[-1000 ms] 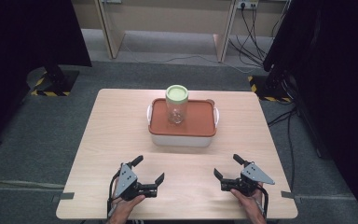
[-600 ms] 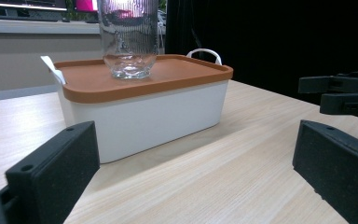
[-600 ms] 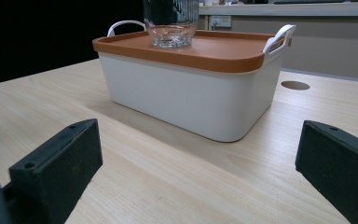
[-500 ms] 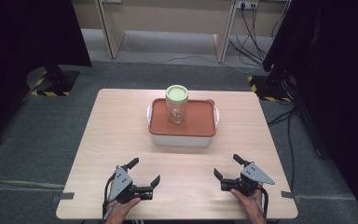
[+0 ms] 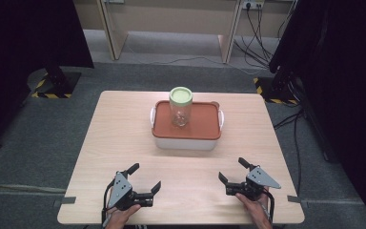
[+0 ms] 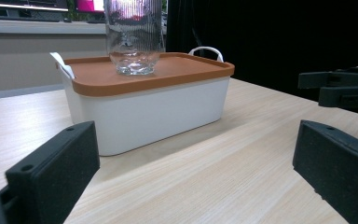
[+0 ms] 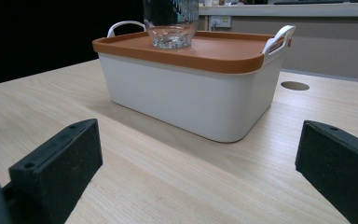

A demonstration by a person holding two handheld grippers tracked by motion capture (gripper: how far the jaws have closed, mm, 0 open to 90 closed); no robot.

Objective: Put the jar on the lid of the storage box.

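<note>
A white box with an orange lid (image 5: 187, 128) (image 6: 144, 105) (image 7: 191, 88) sits at the middle of the wooden table, toward the back. On the lid stands a clear glass jar (image 5: 180, 113) (image 6: 134, 39) (image 7: 170, 25) with a pale green cap. My left gripper (image 5: 144, 177) rests near the front left of the table, open and empty. At the front right, my right gripper (image 5: 232, 170) is open too, with nothing between its jaws. Both point toward the box, well short of it. In the left gripper view, the right gripper (image 6: 340, 86) shows at the right edge.
The wooden table (image 5: 124, 138) has bare wood around the box and between the grippers. A round cable hole (image 7: 294, 86) lies in the tabletop beyond the box. Black curtains, stand bases and floor cables surround the table.
My left gripper has slid slightly back toward the front edge and a little left. The right gripper, box and jar have stayed put.
</note>
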